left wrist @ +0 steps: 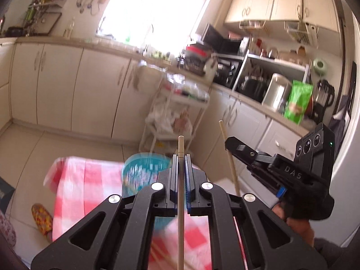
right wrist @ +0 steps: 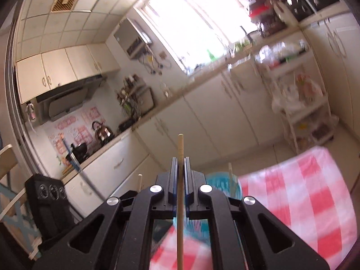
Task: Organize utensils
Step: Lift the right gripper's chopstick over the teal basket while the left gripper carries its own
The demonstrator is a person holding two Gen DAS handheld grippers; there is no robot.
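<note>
My left gripper (left wrist: 181,157) is shut on a wooden chopstick (left wrist: 180,213) that runs up between its pads, tip sticking out beyond them. To its right, the right gripper (left wrist: 230,144) grips a second chopstick (left wrist: 231,164) held steeply upright. In the right wrist view that gripper (right wrist: 180,159) is shut on its chopstick (right wrist: 180,220). The left gripper's black body (right wrist: 48,193) shows at the lower left. Below both lies a blurred blue basket (left wrist: 144,171) (right wrist: 221,180) on a red-and-white checked tablecloth (left wrist: 78,180) (right wrist: 303,191). A pale stick (right wrist: 230,173) rises from the basket.
A white trolley (left wrist: 180,103) with bags stands past the table, against cream cabinets. The counter at the right carries appliances and a green bag (left wrist: 298,101). A patterned slipper (left wrist: 41,220) lies on the tiled floor. A wooden chair (right wrist: 9,180) shows at the left edge.
</note>
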